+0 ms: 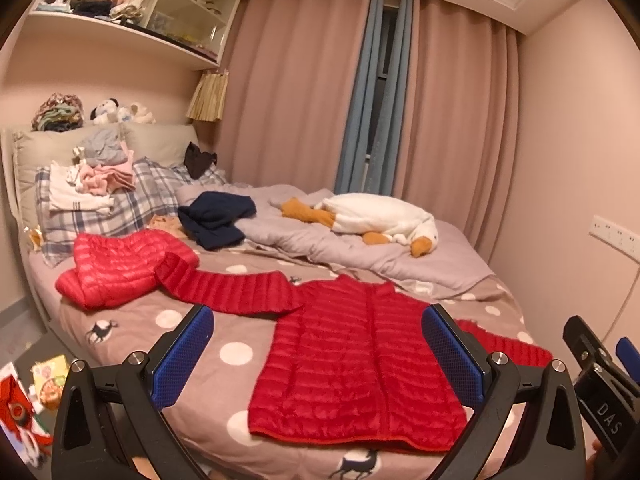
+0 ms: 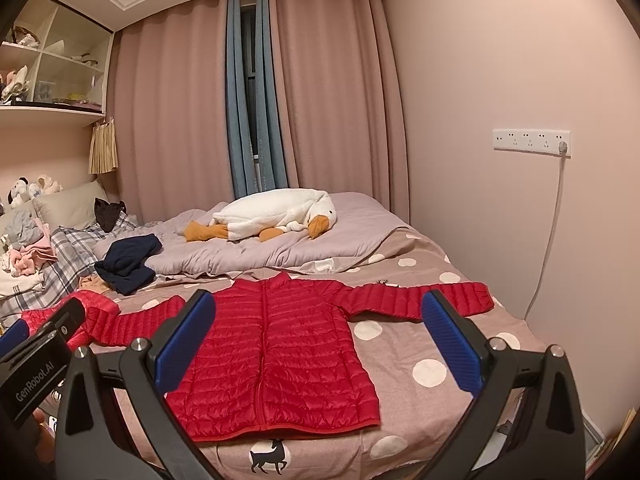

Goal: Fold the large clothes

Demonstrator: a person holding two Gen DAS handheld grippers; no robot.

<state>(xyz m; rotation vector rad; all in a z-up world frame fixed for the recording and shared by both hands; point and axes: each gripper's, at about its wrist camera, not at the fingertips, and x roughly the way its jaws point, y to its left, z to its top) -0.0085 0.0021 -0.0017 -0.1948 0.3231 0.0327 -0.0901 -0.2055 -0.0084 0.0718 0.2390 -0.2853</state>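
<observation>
Up front, left claw (image 1: 318,354) spread wide with nothing between its blue pads (image 1: 182,360), hovering above the near edge of the bed (image 1: 240,354). Right claw (image 2: 320,350) likewise released and empty, just beside it. Beyond both, red puffer jacket (image 2: 276,356) laid flat, front up and zipped, both sleeves stretched outward on the polka-dot sheet. Farther left, a second, pinker jacket (image 1: 120,264) crumpled, touching that sleeve. Behind, navy garment (image 1: 216,218) and plush goose (image 1: 376,220) on the grey duvet.
</observation>
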